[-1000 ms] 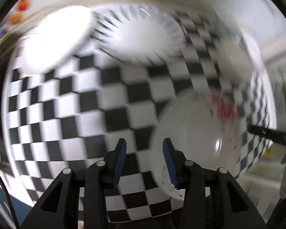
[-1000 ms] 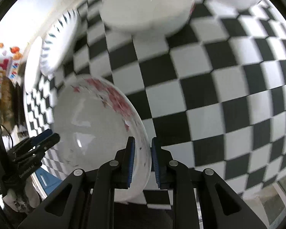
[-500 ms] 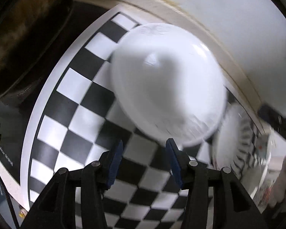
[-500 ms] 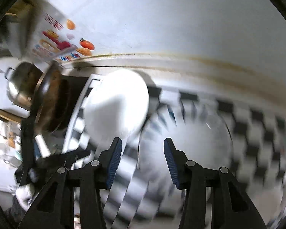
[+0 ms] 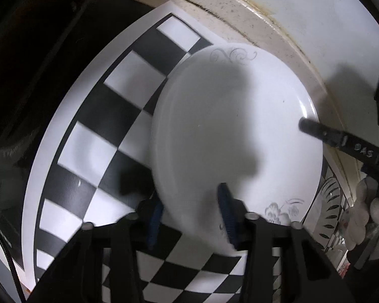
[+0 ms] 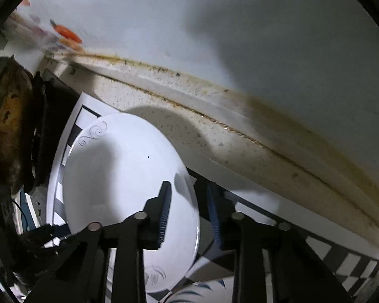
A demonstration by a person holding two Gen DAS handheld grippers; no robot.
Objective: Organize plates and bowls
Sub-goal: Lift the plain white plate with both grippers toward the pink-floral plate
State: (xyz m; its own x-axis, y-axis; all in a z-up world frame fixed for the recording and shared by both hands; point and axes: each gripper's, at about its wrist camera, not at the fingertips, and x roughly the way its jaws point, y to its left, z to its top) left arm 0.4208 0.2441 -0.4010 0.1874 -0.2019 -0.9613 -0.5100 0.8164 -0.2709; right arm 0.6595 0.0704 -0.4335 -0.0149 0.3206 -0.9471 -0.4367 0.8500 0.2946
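A white plate with faint grey scroll marks lies on the black-and-white checkered mat near the wall. My left gripper is open, one finger on each side of the plate's near rim. My right gripper is open and straddles the plate's opposite rim, one finger over the plate and one outside it. The right gripper also shows in the left wrist view at the plate's right edge. A second plate with dark blue rim strokes lies to the right, mostly hidden.
The stained wall and counter ledge run just behind the plate. A dark, burnt pan stands on a stove at the left beyond the mat's edge. A gloved hand holds the right gripper.
Both grippers have swung away from the flowered bowl to the white plate by the wall. The right gripper let go of the bowl's rim and opened. Both now straddle the plate's rim.
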